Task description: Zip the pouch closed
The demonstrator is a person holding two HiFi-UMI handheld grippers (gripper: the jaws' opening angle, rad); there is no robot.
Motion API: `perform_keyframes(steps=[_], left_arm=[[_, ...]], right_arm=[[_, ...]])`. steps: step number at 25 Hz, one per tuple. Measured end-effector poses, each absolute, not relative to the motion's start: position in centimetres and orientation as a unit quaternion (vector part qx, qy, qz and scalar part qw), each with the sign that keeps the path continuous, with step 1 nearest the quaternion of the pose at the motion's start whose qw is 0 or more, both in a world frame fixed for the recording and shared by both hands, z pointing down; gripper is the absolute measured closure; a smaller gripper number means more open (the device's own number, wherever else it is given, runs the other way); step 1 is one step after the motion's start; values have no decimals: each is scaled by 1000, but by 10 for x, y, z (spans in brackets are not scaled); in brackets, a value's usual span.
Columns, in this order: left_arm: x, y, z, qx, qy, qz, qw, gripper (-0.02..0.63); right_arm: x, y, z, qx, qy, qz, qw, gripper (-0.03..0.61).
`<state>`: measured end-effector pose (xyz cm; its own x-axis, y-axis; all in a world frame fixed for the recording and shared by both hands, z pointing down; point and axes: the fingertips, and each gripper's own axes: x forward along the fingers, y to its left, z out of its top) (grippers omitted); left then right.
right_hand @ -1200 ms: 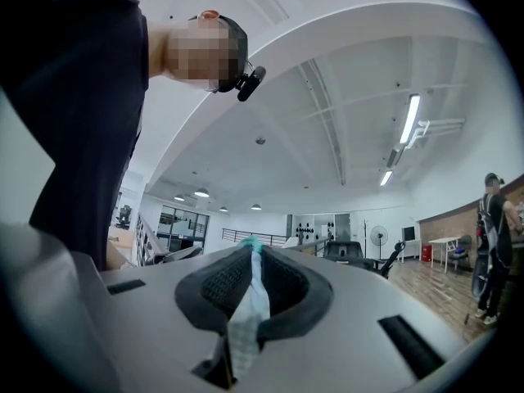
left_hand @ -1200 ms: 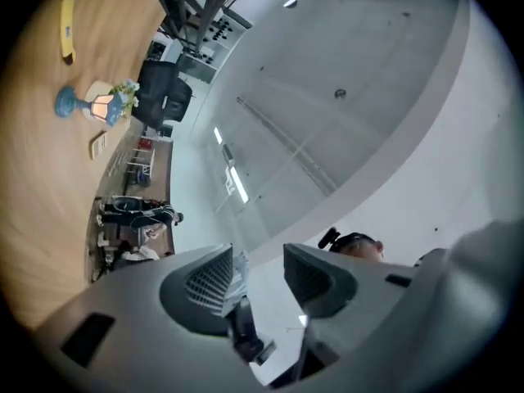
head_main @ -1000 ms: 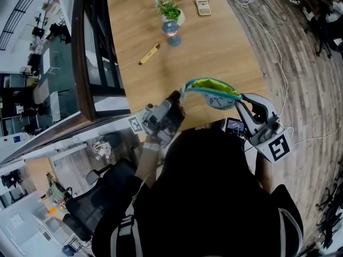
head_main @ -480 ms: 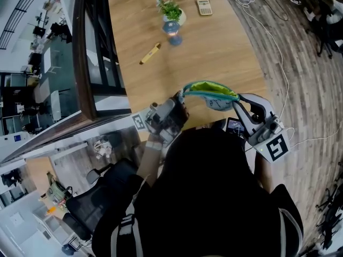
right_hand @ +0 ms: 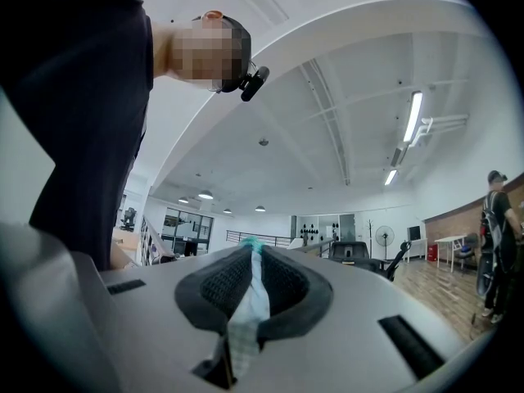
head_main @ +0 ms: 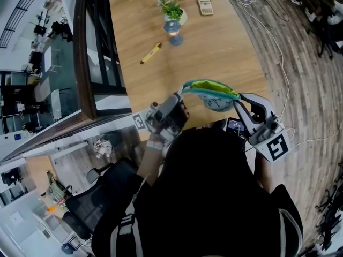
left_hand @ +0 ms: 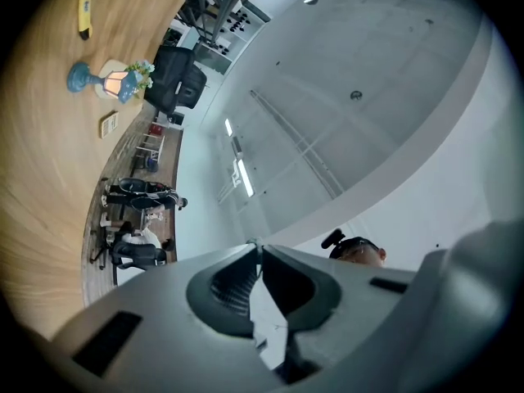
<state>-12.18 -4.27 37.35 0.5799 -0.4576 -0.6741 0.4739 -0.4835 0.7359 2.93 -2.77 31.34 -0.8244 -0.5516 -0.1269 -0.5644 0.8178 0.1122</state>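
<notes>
In the head view, a light blue fabric pouch with a teal zipper edge and green lining is hanging in the air just right of the frame's centre, over the near edge of the light wooden desk. Its mouth is gaping open. The left hand-held gripper is meeting the pouch's left end, and the right hand-held gripper is holding its right end. Well apart from them, at the top of the frame, a small green plant in a white pot, a blue round vase just below it, a yellow marker and a pale calculator are lying on the desk.

In the left gripper view, the jaws are closing and standing almost together. A thin pale sliver is showing between the dark pads, and a small tip is poking out at their top. Which part of the pouch this is I cannot tell.

In the right gripper view, the jaws are clamping a fold of the pouch's pale checked fabric. A bit of teal is peeking out above the pad tips.
</notes>
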Motion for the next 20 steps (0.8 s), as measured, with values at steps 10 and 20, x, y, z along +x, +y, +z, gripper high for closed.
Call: perform_keyframes(steps=[10, 20], left_arm=[[-119, -47, 373, 751, -26, -418, 510, 598], [-98, -59, 422, 756, -144, -282, 573, 601]], right_arm=[[32, -31, 317, -296, 952, 69, 41, 532], [41, -43, 345, -317, 947, 61, -4, 532]])
